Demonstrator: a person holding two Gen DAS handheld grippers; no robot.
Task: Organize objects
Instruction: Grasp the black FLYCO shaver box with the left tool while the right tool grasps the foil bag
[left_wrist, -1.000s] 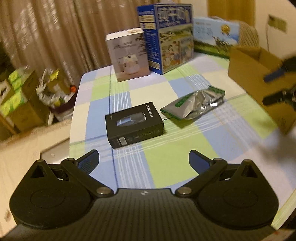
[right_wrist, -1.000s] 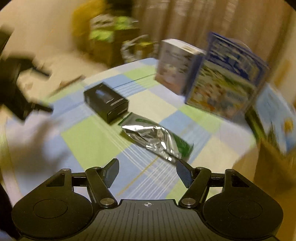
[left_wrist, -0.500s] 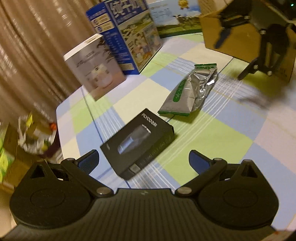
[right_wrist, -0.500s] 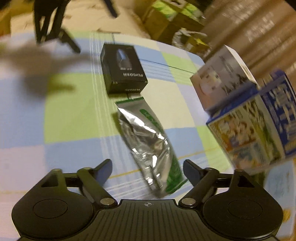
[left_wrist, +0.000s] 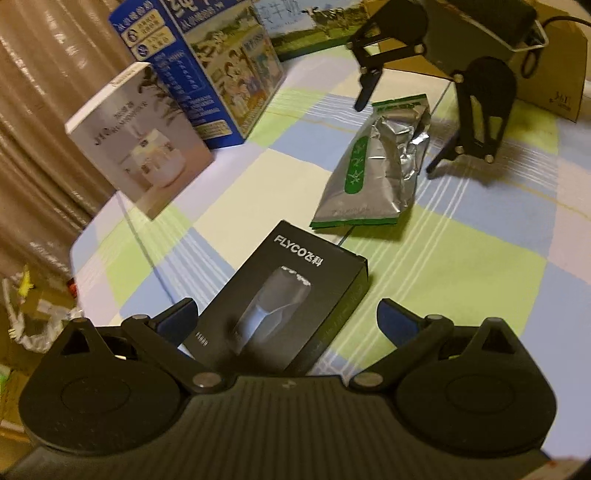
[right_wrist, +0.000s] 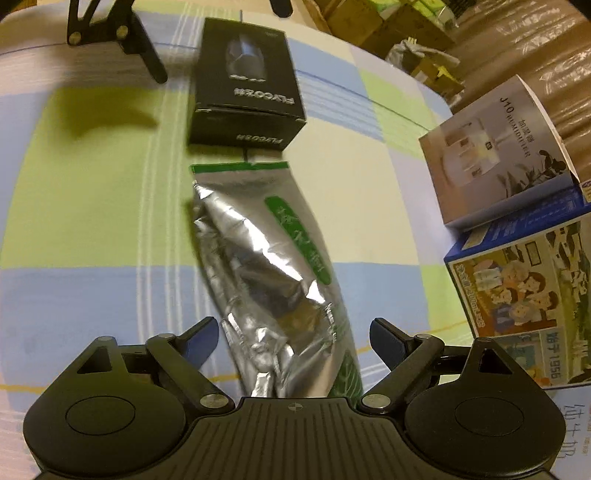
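A black Flyco box lies flat on the checked tablecloth. My left gripper hangs low over its near end, open, a finger on each side and neither pad pressing. A silver pouch with green trim lies lengthwise just beyond the box. My right gripper straddles the pouch's near end, its jaws wide open and clear of the foil. In the left wrist view the right gripper stands over the far end of the pouch. The left gripper shows at the top of the right wrist view.
A white humidifier box and a tall blue milk carton stand upright at the table's back edge, before a brown curtain. A brown cardboard box sits behind the right gripper. Cartons and clutter lie on the floor beyond the table's edge.
Both grippers have rolled and come down toward the table. The black box now lies between the left fingers, the pouch between the right fingers. The right jaws have spread wider.
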